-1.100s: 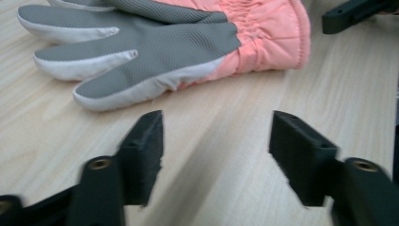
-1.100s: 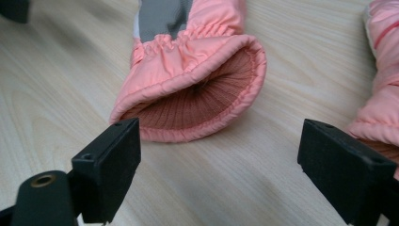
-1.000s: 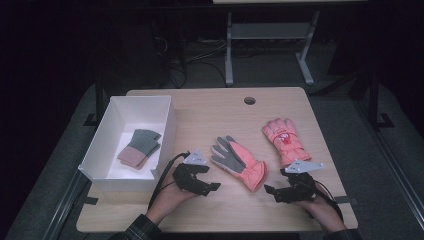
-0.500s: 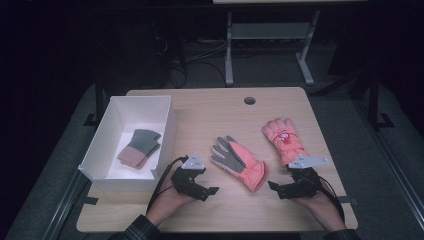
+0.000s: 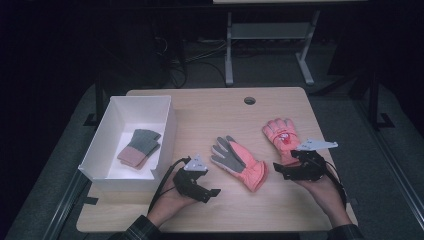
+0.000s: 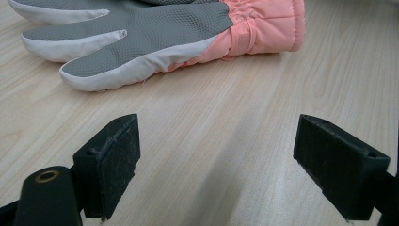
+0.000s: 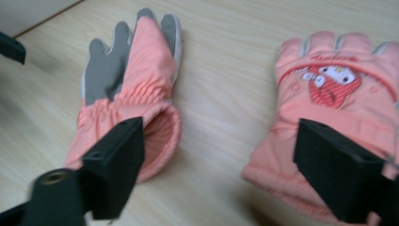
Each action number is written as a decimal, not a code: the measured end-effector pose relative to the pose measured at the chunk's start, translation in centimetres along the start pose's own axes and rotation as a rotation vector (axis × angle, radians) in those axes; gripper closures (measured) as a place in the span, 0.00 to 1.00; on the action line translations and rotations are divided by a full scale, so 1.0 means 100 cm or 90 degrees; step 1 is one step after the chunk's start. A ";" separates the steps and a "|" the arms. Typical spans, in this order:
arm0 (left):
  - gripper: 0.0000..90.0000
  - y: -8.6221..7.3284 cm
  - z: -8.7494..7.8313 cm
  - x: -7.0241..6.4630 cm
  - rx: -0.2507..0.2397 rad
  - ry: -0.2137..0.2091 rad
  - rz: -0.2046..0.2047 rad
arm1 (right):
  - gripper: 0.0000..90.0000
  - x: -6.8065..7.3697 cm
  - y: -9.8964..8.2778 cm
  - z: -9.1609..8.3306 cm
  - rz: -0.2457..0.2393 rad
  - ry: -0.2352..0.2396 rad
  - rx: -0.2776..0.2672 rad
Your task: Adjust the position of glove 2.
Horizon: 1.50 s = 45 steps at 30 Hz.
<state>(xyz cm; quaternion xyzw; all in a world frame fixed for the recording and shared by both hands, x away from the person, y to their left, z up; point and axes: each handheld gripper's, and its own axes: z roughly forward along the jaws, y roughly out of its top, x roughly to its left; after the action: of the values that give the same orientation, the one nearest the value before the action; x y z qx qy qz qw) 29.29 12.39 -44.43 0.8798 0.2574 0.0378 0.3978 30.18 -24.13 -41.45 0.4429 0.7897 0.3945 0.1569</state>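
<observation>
Gloves on our wooden table (image 5: 210, 107), palm-up glove (image 5: 239, 163) between our hands, our left gripper (image 5: 214, 192) gaping and empty just beside its fingers, our right gripper (image 5: 275, 169) wide though lately narrowing, holding nothing, near the cuff of the patterned glove (image 5: 281, 137).

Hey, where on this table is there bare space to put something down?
Free: the far strip of the light wooden table around the round cable hole, and the near edge between the two hands. Crowded: the white cardboard box at left, and the middle right, where the two pink winter gloves lie.
</observation>
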 end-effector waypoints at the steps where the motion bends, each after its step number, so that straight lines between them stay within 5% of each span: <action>1: 0.16 0.000 0.000 0.000 0.000 0.000 -0.001 | 0.24 -0.003 0.002 0.000 -0.002 0.000 -0.003; 12: 0.17 0.000 0.001 -0.001 0.004 -0.002 0.004 | 0.44 -0.034 0.026 0.008 0.036 -0.067 -0.012; 20: 0.17 0.000 0.001 -0.001 0.000 -0.001 -0.002 | 0.98 -0.049 0.038 0.028 0.066 -0.053 0.004; 26: 0.17 0.000 0.000 0.001 0.006 0.000 0.005 | 1.00 -0.044 0.045 0.046 0.064 -0.025 0.036; 30: 0.17 -0.001 -0.001 0.002 0.002 0.001 0.000 | 1.00 -0.042 0.040 0.056 0.052 -0.035 0.077; 45: 0.17 -0.001 0.000 0.003 0.002 0.000 -0.004 | 1.00 -0.074 0.017 0.029 0.068 -0.060 0.099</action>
<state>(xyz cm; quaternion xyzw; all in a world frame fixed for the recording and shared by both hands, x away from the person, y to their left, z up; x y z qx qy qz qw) 29.48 12.56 -44.51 0.8798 0.2599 0.0361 0.3964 36.99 -28.32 -42.76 0.5131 0.7851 0.3184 0.1378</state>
